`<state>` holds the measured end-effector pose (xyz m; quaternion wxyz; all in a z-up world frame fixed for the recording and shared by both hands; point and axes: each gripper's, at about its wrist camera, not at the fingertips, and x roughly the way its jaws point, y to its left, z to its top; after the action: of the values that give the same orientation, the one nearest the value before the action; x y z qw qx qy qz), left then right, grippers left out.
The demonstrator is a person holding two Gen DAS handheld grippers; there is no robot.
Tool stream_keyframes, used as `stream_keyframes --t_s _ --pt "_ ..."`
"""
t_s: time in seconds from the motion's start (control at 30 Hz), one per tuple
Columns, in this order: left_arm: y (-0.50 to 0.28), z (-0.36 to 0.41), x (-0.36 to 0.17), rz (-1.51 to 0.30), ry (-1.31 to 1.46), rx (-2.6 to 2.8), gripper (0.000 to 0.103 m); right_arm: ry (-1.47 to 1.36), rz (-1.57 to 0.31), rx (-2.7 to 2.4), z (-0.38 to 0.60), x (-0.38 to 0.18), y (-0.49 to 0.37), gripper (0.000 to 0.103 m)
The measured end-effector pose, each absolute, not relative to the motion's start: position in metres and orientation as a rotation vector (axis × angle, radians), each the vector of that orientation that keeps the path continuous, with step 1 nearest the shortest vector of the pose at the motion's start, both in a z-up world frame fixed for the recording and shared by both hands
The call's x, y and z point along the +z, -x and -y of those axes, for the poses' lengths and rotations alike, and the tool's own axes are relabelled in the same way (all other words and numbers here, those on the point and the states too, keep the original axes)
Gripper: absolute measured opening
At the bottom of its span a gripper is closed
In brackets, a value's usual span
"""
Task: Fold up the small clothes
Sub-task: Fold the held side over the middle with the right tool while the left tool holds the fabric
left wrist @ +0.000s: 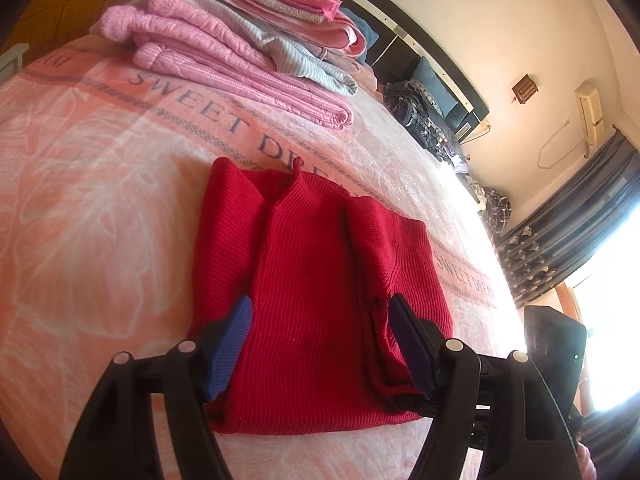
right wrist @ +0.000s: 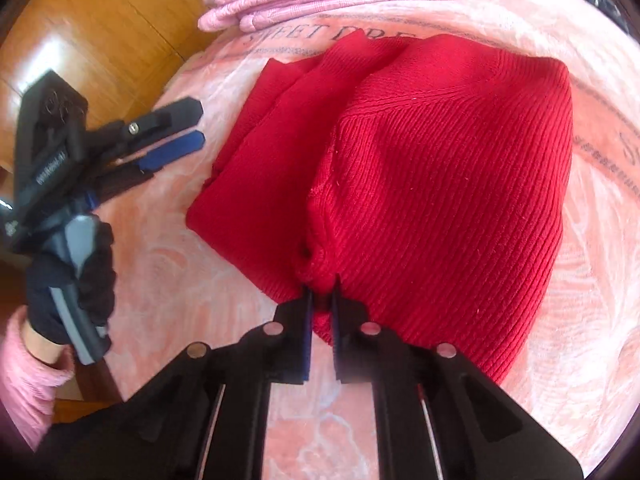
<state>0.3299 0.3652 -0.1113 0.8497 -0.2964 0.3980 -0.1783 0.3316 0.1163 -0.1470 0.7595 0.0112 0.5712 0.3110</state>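
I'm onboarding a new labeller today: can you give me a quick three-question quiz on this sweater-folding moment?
1. True or false: the right gripper is shut on the near edge of the red sweater.
2. Multiple choice: the left gripper is (A) clamped on a sleeve, (B) open, holding nothing, (C) out of sight in both views.
3. Fill in: beyond the sweater, on the pink blanket, lies a stack of ____ clothes.

Key: 1 true; 2 B; 3 folded.
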Motion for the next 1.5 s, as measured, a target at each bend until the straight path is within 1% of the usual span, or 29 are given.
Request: stream_keyframes --t_s 0.17,0.37,0.47,0.6,0.8,0.87,0.93,0.97,1.03,1.1,1.27,1.5 --pt "-0.343 -0.34 -0.124 -0.92 0.768 -0.487 0.071 -0.176 -1.219 0.737 -0.086 -0.127 -0.331 0.006" --pt "-0.378 -0.304 -0.136 -0.964 0.939 -0.601 0.072 -0.194 -1.165 0.761 -0.072 -0.106 -0.326 0.006" --pt "-0.398 -0.286 -0.149 -1.022 0.996 -0.595 0.073 -0.194 -1.144 0.773 -0.065 -0.099 -0.322 0.006" --pt "-0.413 -0.266 -0.16 -1.042 0.996 -0.588 0.073 -0.218 -1.115 0.796 -0.049 -0.091 -0.32 0.006" --pt "-0.442 -0.25 -0.148 -1.003 0.942 -0.618 0.071 -0.288 -1.103 0.822 -0.026 -0.094 -0.323 0.006" --pt "-0.453 -0.248 -0.147 -1.0 0.914 -0.628 0.065 -0.299 -1.101 0.831 -0.021 -0.096 -0.322 0.006" --pt "-0.462 -0.244 -0.149 -1.022 0.867 -0.629 0.048 -0.306 -1.102 0.842 -0.019 -0.097 -0.32 0.006" --pt "-0.464 -0.242 -0.15 -1.027 0.852 -0.632 0.044 -0.306 -1.102 0.848 -0.02 -0.097 -0.319 0.006" --pt "-0.463 -0.242 -0.149 -1.014 0.818 -0.64 0.028 -0.301 -1.1 0.854 -0.023 -0.097 -0.318 0.006" --pt "-0.461 -0.241 -0.143 -0.997 0.758 -0.645 0.019 -0.309 -1.106 0.864 -0.026 -0.098 -0.317 0.006" --pt "-0.454 -0.256 -0.12 -0.921 0.716 -0.652 0.018 -0.274 -1.116 0.889 -0.052 -0.099 -0.312 0.006" --pt "-0.443 -0.305 -0.082 -0.827 0.652 -0.656 0.017 -0.243 -1.116 0.95 -0.114 -0.095 -0.316 0.006"
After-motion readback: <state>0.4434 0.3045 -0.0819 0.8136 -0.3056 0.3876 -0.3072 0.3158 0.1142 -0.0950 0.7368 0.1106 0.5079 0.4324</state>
